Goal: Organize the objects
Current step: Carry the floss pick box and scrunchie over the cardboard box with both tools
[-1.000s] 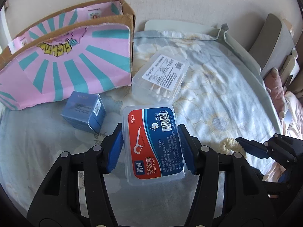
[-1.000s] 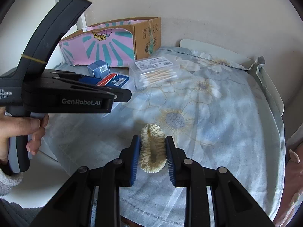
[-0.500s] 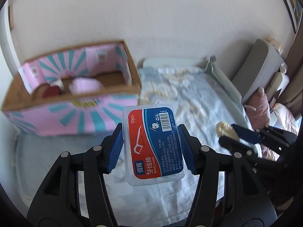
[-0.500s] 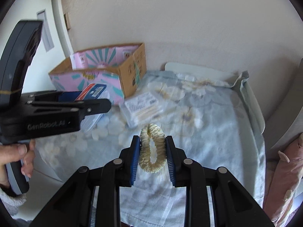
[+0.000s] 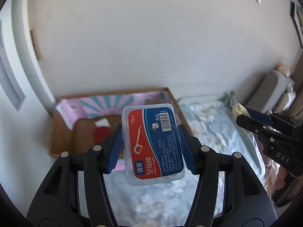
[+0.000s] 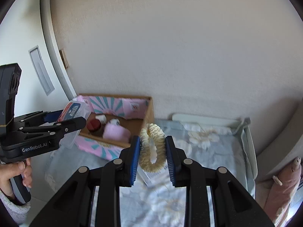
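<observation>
My left gripper is shut on a clear dental floss box with a red and blue label, held in the air in front of the open cardboard box with pink and teal lining. In the right wrist view the same floss box hangs at the left, over the carton's near corner. My right gripper is shut on a cream scrunchie, lifted above the floral cloth. Seen from the left wrist view, the scrunchie and right gripper are at the right.
Inside the cardboard box lie a pink fluffy item, a red round item and a small white item. A clear swab case lies on the cloth under the scrunchie. A hand holds the left gripper's handle. Pink bedding is at right.
Both grippers have risen well above the cloth with their loads. The carton's inside has come into view, and the blue carton and swab case have dropped out of the left view.
</observation>
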Action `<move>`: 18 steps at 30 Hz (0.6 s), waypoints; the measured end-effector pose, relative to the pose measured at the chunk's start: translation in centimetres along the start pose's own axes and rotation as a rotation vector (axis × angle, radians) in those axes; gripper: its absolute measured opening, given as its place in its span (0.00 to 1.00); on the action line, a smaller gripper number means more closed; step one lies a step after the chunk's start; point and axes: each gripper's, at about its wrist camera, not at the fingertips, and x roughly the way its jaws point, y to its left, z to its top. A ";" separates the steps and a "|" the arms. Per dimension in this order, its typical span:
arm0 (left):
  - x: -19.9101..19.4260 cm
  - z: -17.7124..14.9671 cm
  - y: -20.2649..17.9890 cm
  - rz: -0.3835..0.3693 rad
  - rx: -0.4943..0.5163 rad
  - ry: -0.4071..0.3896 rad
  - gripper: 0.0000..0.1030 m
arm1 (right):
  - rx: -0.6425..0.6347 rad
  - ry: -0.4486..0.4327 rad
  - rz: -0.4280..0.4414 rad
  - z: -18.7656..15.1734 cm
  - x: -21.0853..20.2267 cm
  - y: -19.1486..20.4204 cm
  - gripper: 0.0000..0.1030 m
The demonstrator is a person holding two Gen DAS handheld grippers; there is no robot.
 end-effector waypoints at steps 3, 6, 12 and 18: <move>-0.5 1.2 2.5 0.026 -0.018 -0.018 0.51 | -0.018 -0.013 0.024 1.9 1.0 1.8 0.24; -0.7 2.1 4.8 0.048 -0.038 -0.025 0.51 | -0.039 -0.020 0.055 3.5 2.1 3.7 0.24; -0.3 3.1 8.6 0.083 -0.073 -0.025 0.51 | -0.081 -0.016 0.119 5.9 4.7 7.2 0.24; 2.4 3.6 12.0 0.099 -0.102 0.017 0.51 | -0.111 0.022 0.163 7.8 8.1 10.0 0.24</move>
